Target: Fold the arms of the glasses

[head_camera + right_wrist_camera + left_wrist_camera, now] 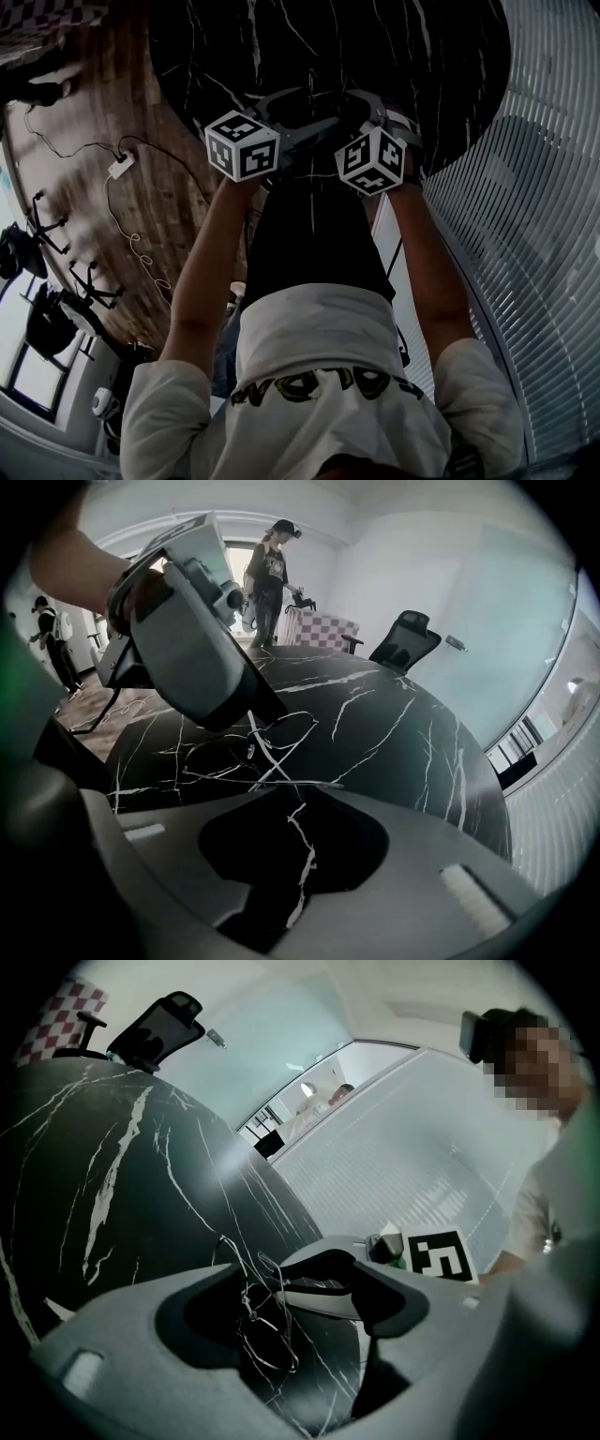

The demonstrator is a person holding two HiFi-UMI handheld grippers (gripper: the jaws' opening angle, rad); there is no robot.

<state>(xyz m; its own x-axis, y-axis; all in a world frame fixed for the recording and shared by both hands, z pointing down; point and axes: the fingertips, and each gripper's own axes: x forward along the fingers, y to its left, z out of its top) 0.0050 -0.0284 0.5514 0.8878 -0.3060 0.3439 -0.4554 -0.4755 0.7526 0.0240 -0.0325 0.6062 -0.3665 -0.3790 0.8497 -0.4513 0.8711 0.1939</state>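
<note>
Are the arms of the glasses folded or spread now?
At least one is spread: one arm of the glasses runs straight out from the frame. The other, cannot tell.

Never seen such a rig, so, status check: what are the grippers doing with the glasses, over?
Right gripper shut on glasses arm. Left gripper at the glasses frame, grip unclear. Nothing blocking on table.

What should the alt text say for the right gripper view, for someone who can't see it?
The right gripper, low in view, has its jaw tips closed on one thin wire arm of the glasses over a black marble table. The left gripper reaches in from upper left and pinches the glasses' front. An office chair stands behind.
</note>
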